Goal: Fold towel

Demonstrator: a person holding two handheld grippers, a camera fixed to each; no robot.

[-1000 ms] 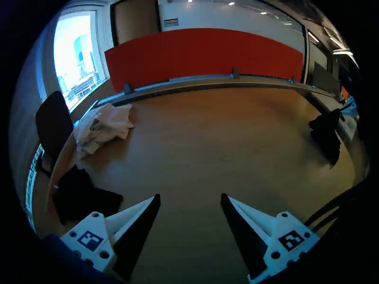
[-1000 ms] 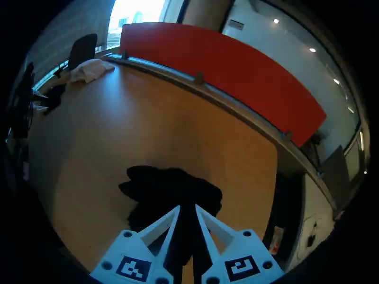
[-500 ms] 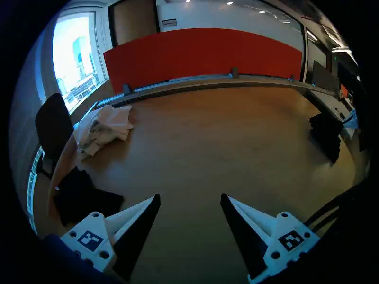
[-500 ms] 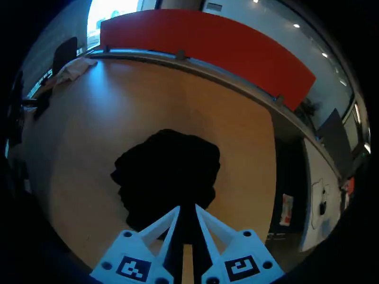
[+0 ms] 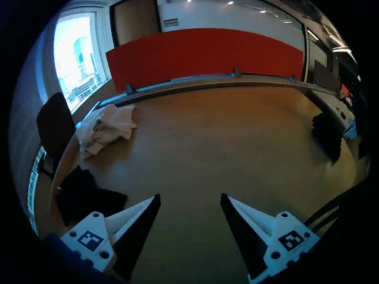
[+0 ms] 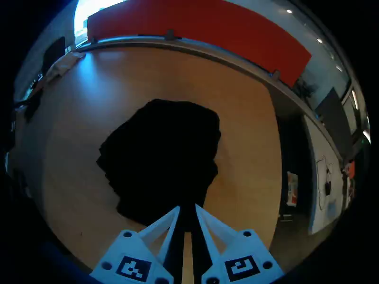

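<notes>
Wooden and bare, the table (image 5: pixel 213 142) lies under the left gripper (image 5: pixel 189 196) in the left gripper view. This gripper is released, its jaws wide apart, and a pale cloth heap (image 5: pixel 105 128) sits well apart. In the right gripper view, the right gripper (image 6: pixel 187 208) is clenched on the near edge of the black towel (image 6: pixel 161 156), which lies crumpled on the table. We judge it soft, light and limp, best held at the corners.

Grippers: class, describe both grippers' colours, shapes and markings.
The left gripper and right gripper match: white wedge-shaped fingers tapering to points, black inner faces, and a square black-and-white marker on each base. Dark cables trail beside the left gripper.
</notes>
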